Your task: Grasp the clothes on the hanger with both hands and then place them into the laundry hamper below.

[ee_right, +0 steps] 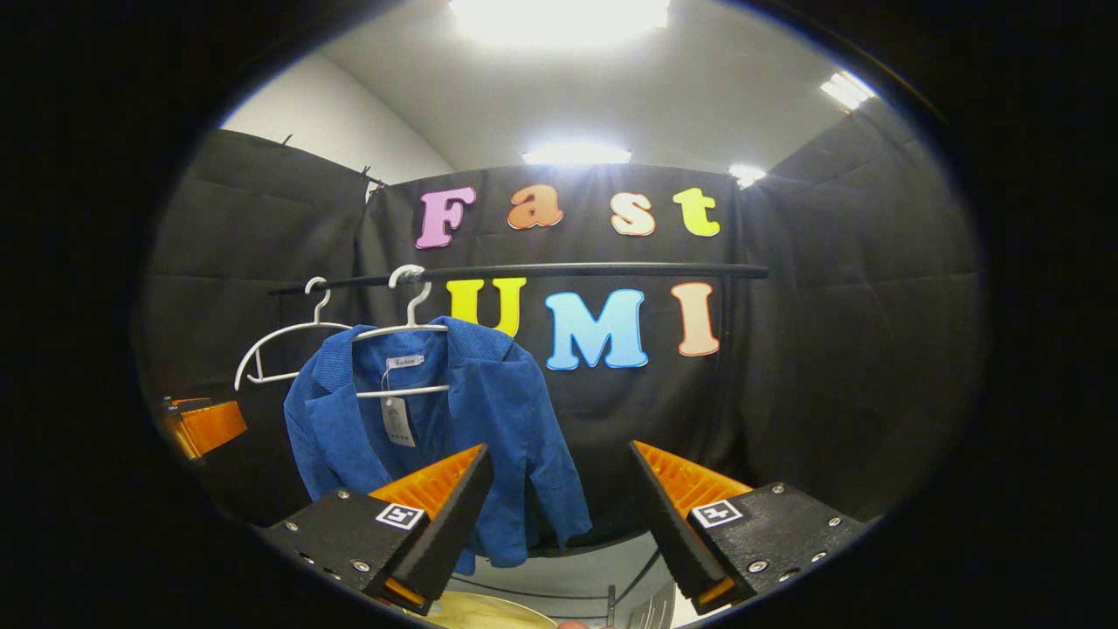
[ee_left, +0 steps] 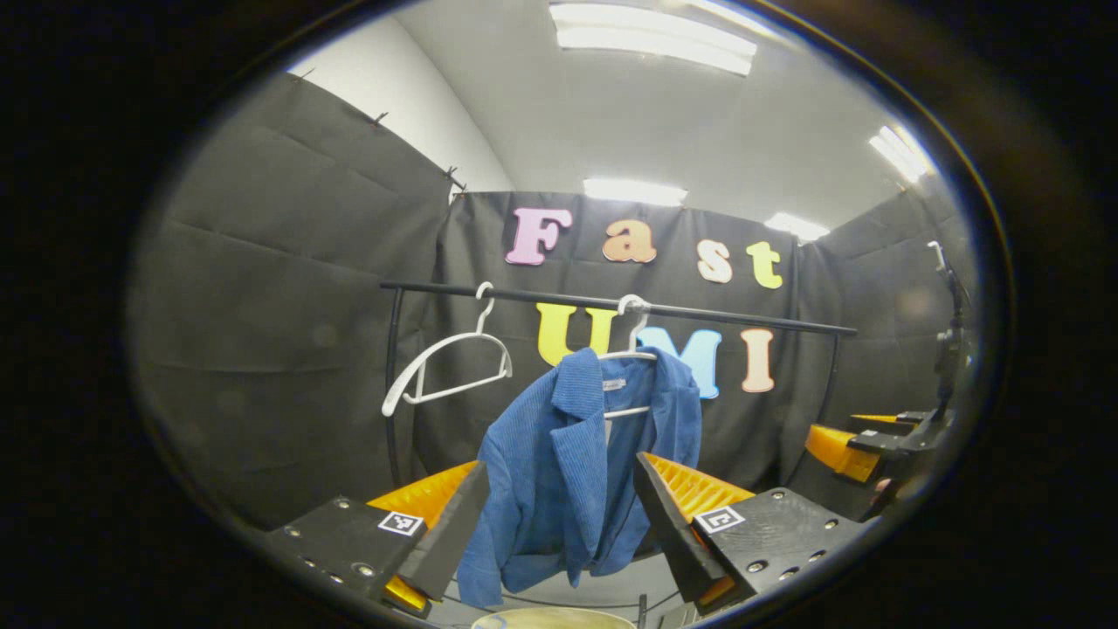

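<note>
A blue corduroy jacket hangs on a white hanger from a black rail. In the left gripper view my left gripper is open, and the jacket shows between its fingers, farther off and untouched. In the right gripper view my right gripper is open too, with the jacket up and to its left, apart from it. The pale rim of the hamper shows low down, below the jacket. Each gripper also appears at the edge of the other's view: the right gripper and the left gripper.
An empty white hanger hangs on the rail left of the jacket. The rail's uprights stand at either end. Black cloth walls close in behind and on both sides.
</note>
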Motion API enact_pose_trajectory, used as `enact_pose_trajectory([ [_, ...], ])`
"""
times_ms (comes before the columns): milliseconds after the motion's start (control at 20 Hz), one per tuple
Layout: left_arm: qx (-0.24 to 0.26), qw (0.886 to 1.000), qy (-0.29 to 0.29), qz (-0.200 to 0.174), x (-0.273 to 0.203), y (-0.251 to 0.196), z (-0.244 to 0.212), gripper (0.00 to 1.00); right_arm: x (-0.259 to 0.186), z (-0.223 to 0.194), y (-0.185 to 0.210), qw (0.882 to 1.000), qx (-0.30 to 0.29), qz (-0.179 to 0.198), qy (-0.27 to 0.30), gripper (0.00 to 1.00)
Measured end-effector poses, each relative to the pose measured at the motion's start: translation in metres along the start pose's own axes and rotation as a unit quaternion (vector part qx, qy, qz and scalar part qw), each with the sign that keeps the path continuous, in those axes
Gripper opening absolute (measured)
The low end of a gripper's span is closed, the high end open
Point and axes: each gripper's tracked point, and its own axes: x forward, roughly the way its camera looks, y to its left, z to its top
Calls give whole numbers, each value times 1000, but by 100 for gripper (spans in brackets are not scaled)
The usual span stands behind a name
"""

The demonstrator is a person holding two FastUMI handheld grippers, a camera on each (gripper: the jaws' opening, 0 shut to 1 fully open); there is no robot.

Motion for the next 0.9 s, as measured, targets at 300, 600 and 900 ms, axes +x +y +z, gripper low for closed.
enact_pose_trajectory([
  [300, -50, 998, 14, 40, 48, -17, -12, 96, 82, -13, 34, 994, 37, 96, 36, 95],
  [600, -28, 995, 29, 95, 104, -16, -28, 96, 150, -47, 74, 982, 45, 168, 80, 94],
  [900, -20, 991, 52, 124, 145, -21, -48, 96, 190, -54, 97, 975, 42, 200, 84, 92],
])
